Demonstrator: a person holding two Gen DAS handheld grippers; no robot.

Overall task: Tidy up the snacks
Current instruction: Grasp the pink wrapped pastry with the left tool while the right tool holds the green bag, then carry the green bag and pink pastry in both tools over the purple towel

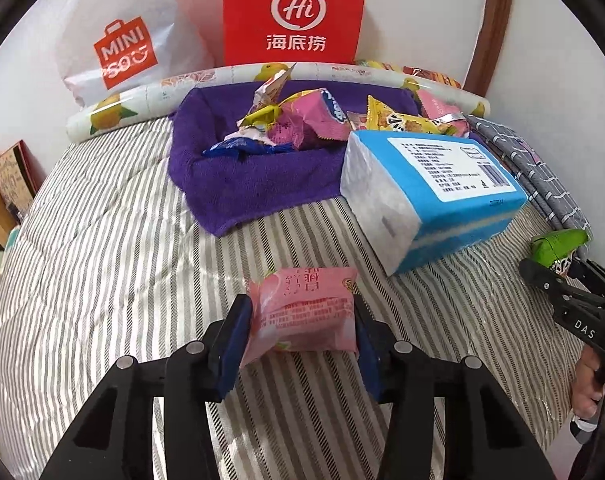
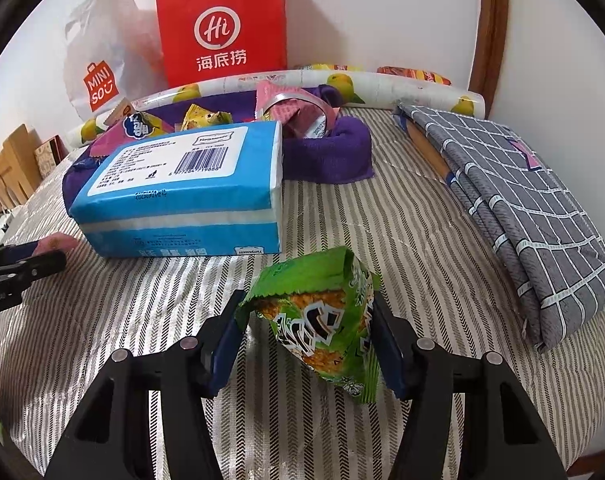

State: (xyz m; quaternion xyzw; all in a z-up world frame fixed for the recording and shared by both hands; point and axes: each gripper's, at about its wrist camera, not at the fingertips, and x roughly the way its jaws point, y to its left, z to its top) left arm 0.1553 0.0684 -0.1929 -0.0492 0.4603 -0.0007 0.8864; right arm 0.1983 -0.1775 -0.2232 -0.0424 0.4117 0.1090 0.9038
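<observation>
My left gripper [image 1: 300, 320] is shut on a pink snack packet [image 1: 304, 312] and holds it just above the striped bedcover. My right gripper [image 2: 308, 328] is shut on a green snack packet [image 2: 322, 320]; that packet also shows at the right edge of the left wrist view [image 1: 558, 242]. A purple towel basket [image 1: 242, 184] at the back holds several snack packets [image 1: 302, 120]; it shows behind the tissue pack in the right wrist view [image 2: 334, 152].
A blue tissue pack [image 1: 442, 184] lies right of the basket, also in the right wrist view [image 2: 182, 200]. A folded grey checked cloth [image 2: 522, 208] lies at the right. A red paper bag [image 1: 296, 12], a white Miniso bag [image 1: 122, 48] and a lemon-print roll [image 1: 142, 100] line the wall.
</observation>
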